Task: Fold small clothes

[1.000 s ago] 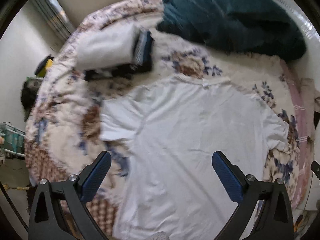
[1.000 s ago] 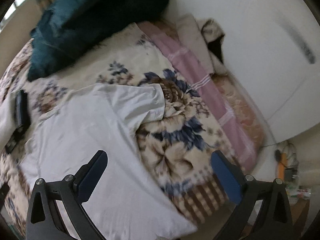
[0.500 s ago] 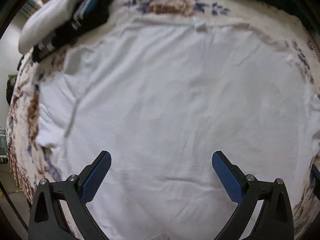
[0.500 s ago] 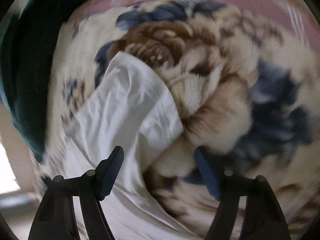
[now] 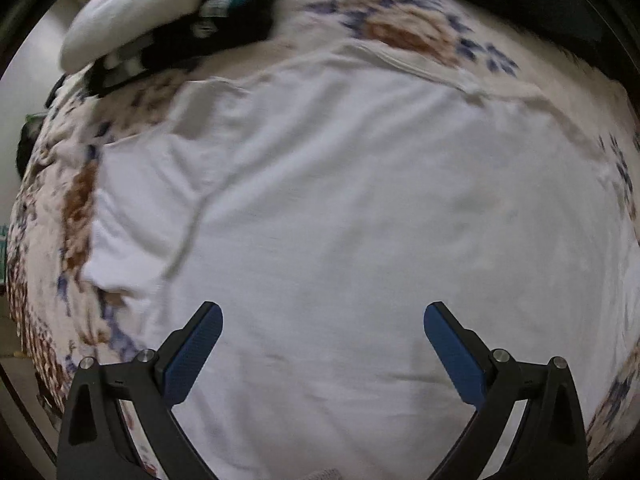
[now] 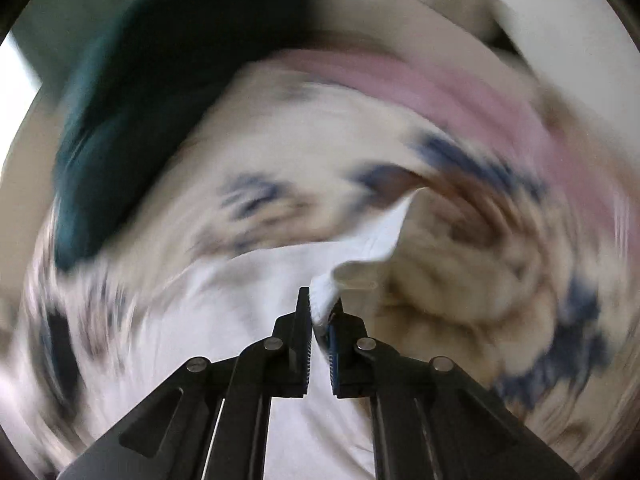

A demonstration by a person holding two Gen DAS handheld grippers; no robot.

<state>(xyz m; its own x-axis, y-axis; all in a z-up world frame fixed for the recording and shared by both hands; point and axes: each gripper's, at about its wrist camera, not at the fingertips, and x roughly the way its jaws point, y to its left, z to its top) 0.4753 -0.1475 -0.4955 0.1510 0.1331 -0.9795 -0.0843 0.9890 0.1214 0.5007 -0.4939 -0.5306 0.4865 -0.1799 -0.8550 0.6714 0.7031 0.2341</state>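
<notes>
A white T-shirt (image 5: 340, 208) lies spread flat on a floral blanket (image 5: 404, 32), collar at the far side. My left gripper (image 5: 322, 322) is open and empty, hovering low over the shirt's middle. Its blue pads (image 5: 192, 356) stand wide apart. In the blurred right wrist view my right gripper (image 6: 322, 306) is shut on the shirt's right sleeve (image 6: 372, 248), and the sleeve's edge stands up from the blanket (image 6: 460, 280).
A stack of folded clothes (image 5: 172, 16), white on top with dark items under it, sits at the far left. A dark teal blanket (image 6: 160, 88) lies at the far side. A pink striped cloth (image 6: 460, 92) runs along the bed's right edge.
My right gripper closed on the sleeve and is lifting it while turning fast. My left gripper drifted slightly right over the shirt and stayed open.
</notes>
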